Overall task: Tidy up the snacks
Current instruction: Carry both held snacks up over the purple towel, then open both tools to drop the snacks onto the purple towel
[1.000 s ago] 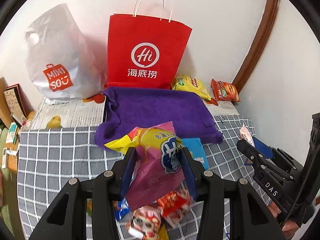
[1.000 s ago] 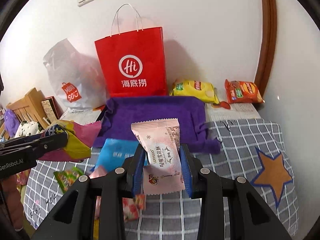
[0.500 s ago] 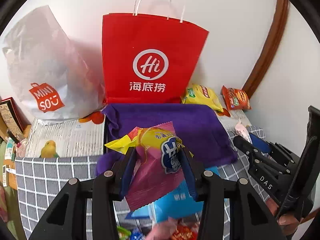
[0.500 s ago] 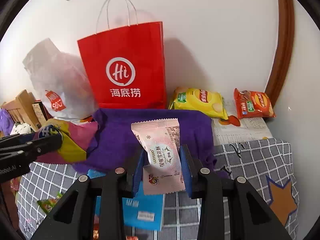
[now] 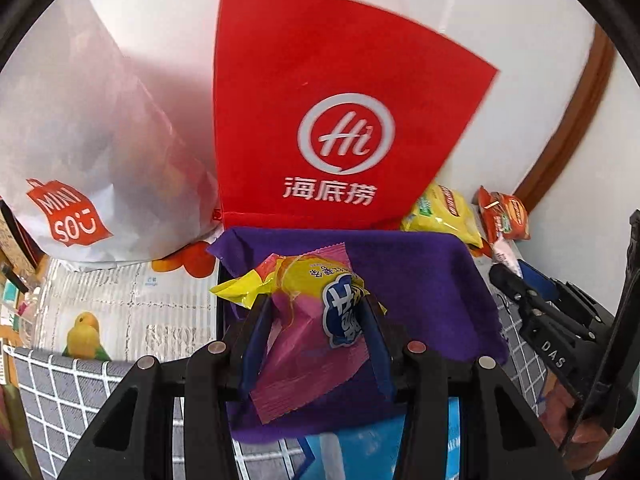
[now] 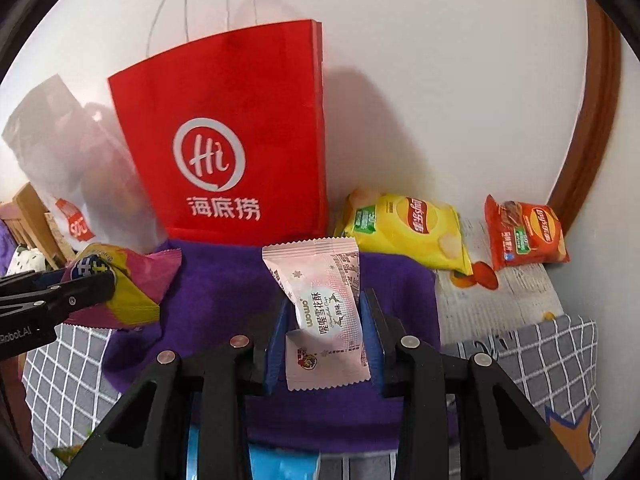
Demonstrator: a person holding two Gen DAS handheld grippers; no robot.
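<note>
Holding a pink and yellow snack packet between their blue pads, the left tongs hang above the purple cloth. The right tongs are clamped on a pale pink nougat packet, also over the cloth. Behind it a red Haidilao paper bag stands upright against the wall, a white Miniso bag to its left. A yellow Lay's bag and a red Lay's bag lie beyond the cloth's right edge. A grey checked covering lies on the desk.
</note>
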